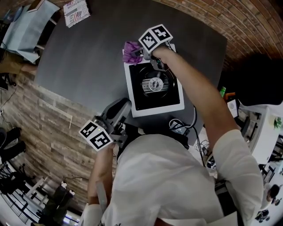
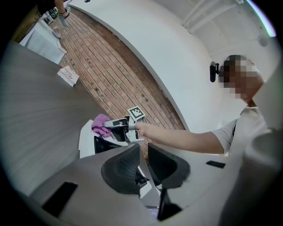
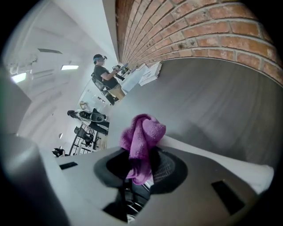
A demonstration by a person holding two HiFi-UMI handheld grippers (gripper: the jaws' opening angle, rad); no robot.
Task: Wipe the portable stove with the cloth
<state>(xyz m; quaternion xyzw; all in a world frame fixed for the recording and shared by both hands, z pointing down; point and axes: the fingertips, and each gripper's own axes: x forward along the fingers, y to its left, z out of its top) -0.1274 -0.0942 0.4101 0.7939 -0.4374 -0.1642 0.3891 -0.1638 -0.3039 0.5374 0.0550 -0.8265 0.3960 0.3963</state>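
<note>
Dark grey, matte tabletop (image 1: 84,62) with a rounded outline, seen from above. A printed booklet (image 1: 76,12) lies at its far left corner. The stretch between that corner and the stove is bare.

Left gripper (image 1: 120,109): held off the near edge of the tabletop, just left of the stove's near left corner. Its own view shows two ribbed dark pads set slightly apart with nothing gripped between them.

Portable stove (image 1: 160,109): a square white casing with a glossy black top and a round metal burner at the centre. It stands by the near edge of the tabletop, right of the middle. Only the head view shows the burner.

Cloth (image 1: 131,51): purple, fluffy and bunched, at the stove's far left corner. The right gripper (image 1: 140,53) pinches it; the right gripper view shows its pads closed on the hanging folds (image 3: 141,137), with the white casing edge just behind. The left gripper view shows this gripper side-on, the cloth (image 2: 101,125) apparently resting on that corner, though contact is not certain.

Red brick wall (image 1: 247,26): curves round the far right edge of the tabletop.
</note>
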